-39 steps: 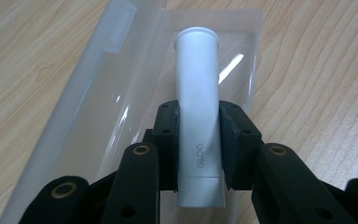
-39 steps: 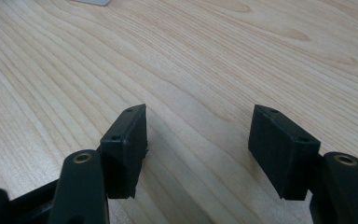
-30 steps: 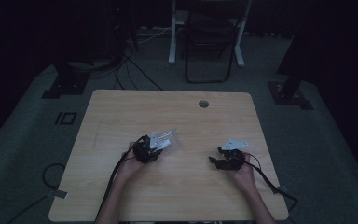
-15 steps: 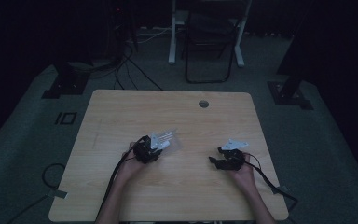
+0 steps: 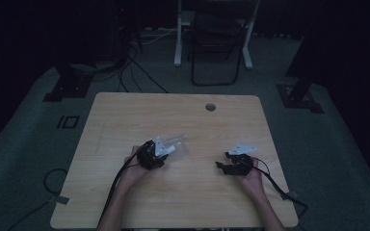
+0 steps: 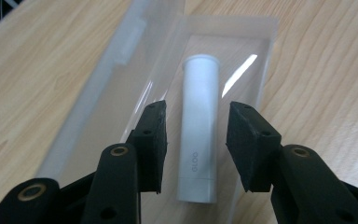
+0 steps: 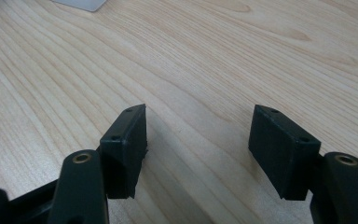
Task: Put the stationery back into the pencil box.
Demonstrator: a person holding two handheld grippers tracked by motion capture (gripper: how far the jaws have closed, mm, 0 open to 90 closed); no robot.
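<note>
A clear plastic case point(image 6: 242, 42) lies open on the wooden table point(image 5: 125, 115), its lid point(image 6: 116, 70) folded out to the left. Inside it rests a white tube point(image 6: 199, 126) with small grey print near its lower end. My left gripper point(image 6: 196, 142) is open, its two pads on either side of the tube with a gap to each. In the high view the left gripper point(image 5: 152, 155) sits at the near end of the case point(image 5: 176, 142). My right gripper point(image 7: 200, 149) is open over bare wood, and in the high view the right gripper point(image 5: 233, 163) rests at the table's right.
A round cable hole point(image 5: 210, 107) sits near the table's far edge. Black cables point(image 5: 115, 180) trail from both grippers off the front edge. A corner of the case point(image 7: 81, 3) shows at the top of the right gripper view. A chair frame point(image 5: 214, 43) stands beyond the table.
</note>
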